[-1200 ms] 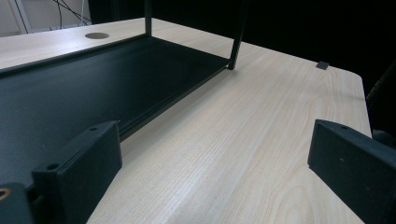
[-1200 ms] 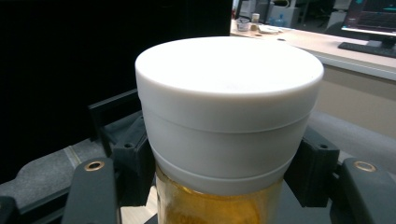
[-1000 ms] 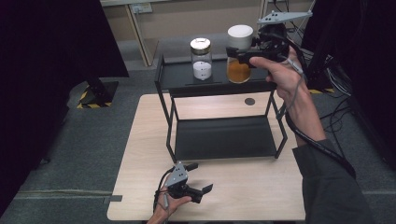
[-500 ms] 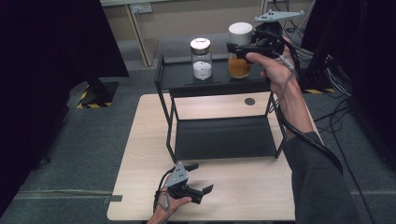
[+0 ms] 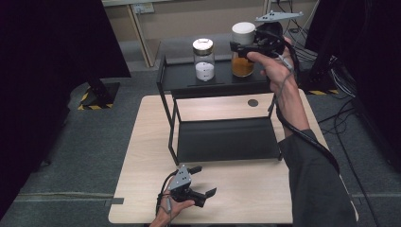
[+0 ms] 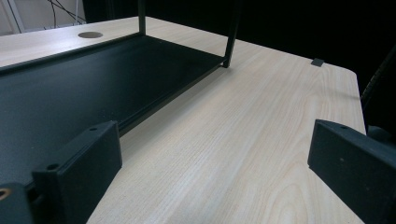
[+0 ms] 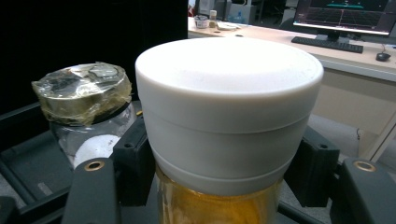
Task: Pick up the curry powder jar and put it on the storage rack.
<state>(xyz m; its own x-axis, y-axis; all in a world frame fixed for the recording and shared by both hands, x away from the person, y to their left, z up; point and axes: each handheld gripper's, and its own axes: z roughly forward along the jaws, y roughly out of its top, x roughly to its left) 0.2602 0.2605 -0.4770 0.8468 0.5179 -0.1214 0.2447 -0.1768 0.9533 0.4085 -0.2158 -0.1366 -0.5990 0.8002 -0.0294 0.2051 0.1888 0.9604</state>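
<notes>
Jar [image 7: 219,205] of amber-orange contents, broad white lid, gripped by right tool [image 7: 224,172]; left tool [image 6: 210,158] wide.

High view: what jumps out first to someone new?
The right gripper, raised over the black rack's top shelf, is clamped just under the white lid of a jar of orange contents. Beside it on that shelf stands a clear jar with white powder, its cap wrapped in tape. The left gripper rests open at the near edge of the wooden table.
</notes>
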